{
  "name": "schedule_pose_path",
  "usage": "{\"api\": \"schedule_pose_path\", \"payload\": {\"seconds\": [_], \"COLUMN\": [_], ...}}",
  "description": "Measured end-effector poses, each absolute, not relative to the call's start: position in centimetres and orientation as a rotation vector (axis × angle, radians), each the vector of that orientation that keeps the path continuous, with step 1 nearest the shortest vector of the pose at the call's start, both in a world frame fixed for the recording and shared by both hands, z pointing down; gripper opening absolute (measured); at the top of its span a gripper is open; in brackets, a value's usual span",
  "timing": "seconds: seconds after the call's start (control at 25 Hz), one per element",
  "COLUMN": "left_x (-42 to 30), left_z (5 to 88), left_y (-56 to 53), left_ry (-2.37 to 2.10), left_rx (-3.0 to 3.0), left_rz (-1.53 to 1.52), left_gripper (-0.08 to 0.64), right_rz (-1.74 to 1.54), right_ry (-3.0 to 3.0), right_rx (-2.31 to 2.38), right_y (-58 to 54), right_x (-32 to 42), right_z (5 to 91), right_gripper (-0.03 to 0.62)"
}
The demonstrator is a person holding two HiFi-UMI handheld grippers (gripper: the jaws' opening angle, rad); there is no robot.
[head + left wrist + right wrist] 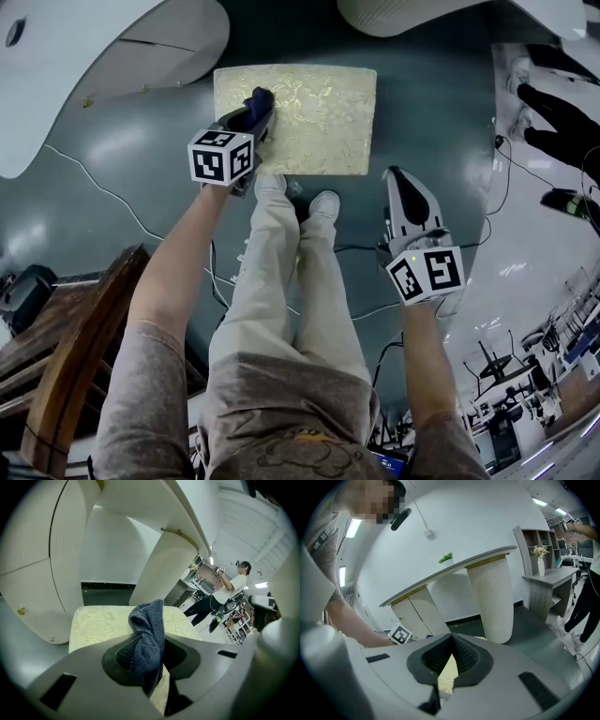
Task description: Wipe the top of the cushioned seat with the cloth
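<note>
The cushioned seat (314,120) has a pale gold patterned top and stands on the dark floor in front of my feet. My left gripper (255,112) is shut on a dark blue cloth (258,97) over the seat's near left part. In the left gripper view the cloth (148,631) bunches up between the jaws, with the seat (96,623) stretching beyond it. My right gripper (401,184) hangs off the seat's front right corner, above the floor. Its jaws meet at the tips with nothing between them, and a sliver of the seat (449,673) shows through.
A white curved counter (94,56) on a ribbed pedestal (164,571) stands close behind the seat. My shoes (323,203) touch its front edge. Cables (108,192) run over the floor, dark wooden furniture (75,347) is at lower left, and another person (225,592) stands far right.
</note>
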State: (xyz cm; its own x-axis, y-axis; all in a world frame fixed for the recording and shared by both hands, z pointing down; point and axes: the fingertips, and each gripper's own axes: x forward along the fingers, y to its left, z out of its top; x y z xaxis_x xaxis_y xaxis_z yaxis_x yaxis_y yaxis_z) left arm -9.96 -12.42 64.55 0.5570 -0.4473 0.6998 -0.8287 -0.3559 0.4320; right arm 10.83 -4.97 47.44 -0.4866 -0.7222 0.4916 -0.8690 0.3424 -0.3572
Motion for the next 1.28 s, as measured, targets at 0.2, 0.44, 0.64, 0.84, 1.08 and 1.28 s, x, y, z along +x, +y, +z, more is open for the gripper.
{"api": "schedule_pose_path", "payload": {"seconds": [0.2,0.44,0.64,0.84,1.08,1.28], "left_x": [-6.8,-2.7,0.9,5.4,8.8,11.4], "left_z": [64.5,64.6,64.4,64.4,64.2,63.8], "left_y": [-12.4,-12.2,-12.2,-10.9,-10.2,-8.9], "left_ry": [-0.969,-0.924,-0.859,-0.768,-0.707,-0.609], "left_rx": [2.03,2.064,2.087,2.126,2.14,2.165], "left_rz": [0.639,0.654,0.657,0.668,0.652,0.644], "left_gripper": [0.098,0.098,0.098,0.098,0.098,0.098], "right_rz": [0.866,0.871,0.885,0.887,0.89,0.886], "right_ry": [-2.353,-2.342,-2.33,-2.317,-2.299,-2.288], "right_rx": [1.449,1.481,1.501,1.531,1.559,1.58], "right_y": [-4.3,-3.6,-3.1,-1.8,-1.2,-0.9], "right_x": [11.3,12.5,12.7,14.0,15.3,16.4], "right_z": [47.3,47.5,47.6,47.7,47.8,47.7], "right_gripper": [0.006,0.006,0.006,0.006,0.006,0.006]}}
